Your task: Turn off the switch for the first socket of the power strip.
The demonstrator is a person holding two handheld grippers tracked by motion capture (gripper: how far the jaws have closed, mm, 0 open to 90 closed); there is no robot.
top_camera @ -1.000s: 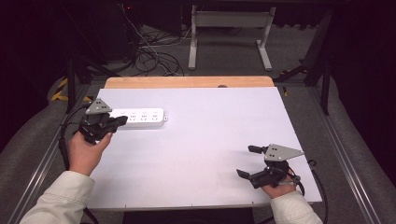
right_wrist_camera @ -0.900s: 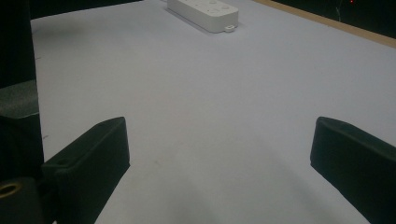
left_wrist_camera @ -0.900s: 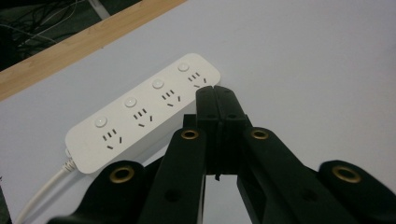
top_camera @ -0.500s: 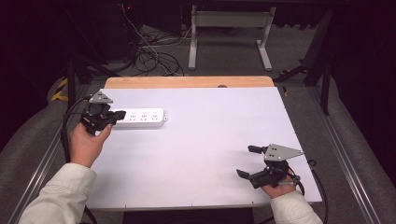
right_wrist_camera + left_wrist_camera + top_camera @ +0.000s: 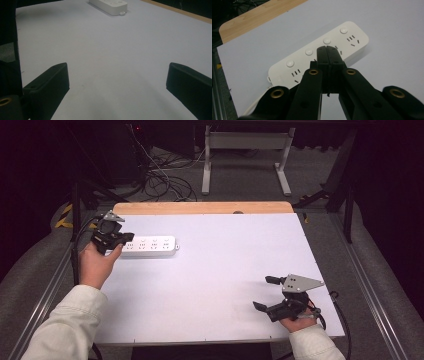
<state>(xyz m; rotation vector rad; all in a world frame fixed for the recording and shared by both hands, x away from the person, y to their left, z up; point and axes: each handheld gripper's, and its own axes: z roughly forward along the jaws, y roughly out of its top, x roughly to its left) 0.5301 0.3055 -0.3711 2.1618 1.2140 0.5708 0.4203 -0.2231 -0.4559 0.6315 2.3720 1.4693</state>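
Power strip (image 5: pixel 149 246): a long white bar with four round buttons (image 5: pixel 308 52) on top. It lies flat on the white table (image 5: pixel 215 285), near the far left corner.
How it will handle: it looks hard and stiff, smooth on top, and quite light. A push on one end could make it slide or spin (that is my guess).
Where to hold it: across the two long sides, near the middle, so it stays level. The top is too flat to pinch.
Left gripper (image 5: pixel 120 240): its jaws are pressed tight together with nothing in them. The tip sits right at the left end of the strip in the high view. In the left gripper view the closed tip is over the strip, between the middle buttons. I cannot tell if it touches.
Right gripper (image 5: pixel 267 292): jaws wide apart and holding nothing. It is at the near right of the table, well apart from the strip.
Cord: a white cord (image 5: pixel 255 108) leaves the left end of the strip, so it may tug back.
Edges: a wooden edge (image 5: pixel 200 208) runs just behind the strip, and the left side of the table is near.
Open room: lots of bare table to the right and toward the person.
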